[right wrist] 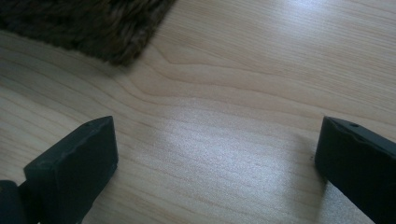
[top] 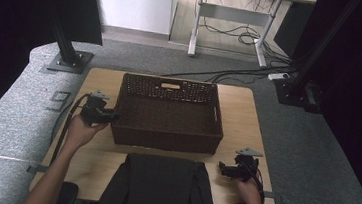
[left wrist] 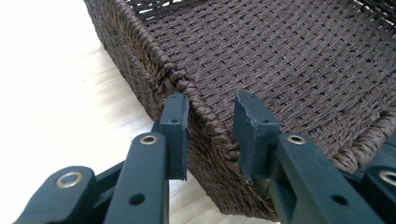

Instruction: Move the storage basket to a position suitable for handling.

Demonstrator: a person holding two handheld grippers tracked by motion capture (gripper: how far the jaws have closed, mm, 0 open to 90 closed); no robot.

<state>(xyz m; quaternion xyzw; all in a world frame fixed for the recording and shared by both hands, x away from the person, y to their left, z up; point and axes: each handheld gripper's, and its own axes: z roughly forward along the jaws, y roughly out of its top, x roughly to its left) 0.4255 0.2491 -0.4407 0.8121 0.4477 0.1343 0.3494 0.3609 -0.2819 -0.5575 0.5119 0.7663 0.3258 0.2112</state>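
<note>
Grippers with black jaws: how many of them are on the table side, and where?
2. The left gripper straddles the left rim of the brown woven basket; the right gripper is over the wooden table, near its front right.

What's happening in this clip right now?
A person at a wooden table holds tongs in each hand. The left tongs straddle the left rim of an empty brown wicker basket, one jaw outside the wall and one inside, not yet closed on it. The right tongs sit wide open over bare tabletop near the basket's near right corner, holding nothing. A dark folded cloth lies at the near edge, untouched.
</note>
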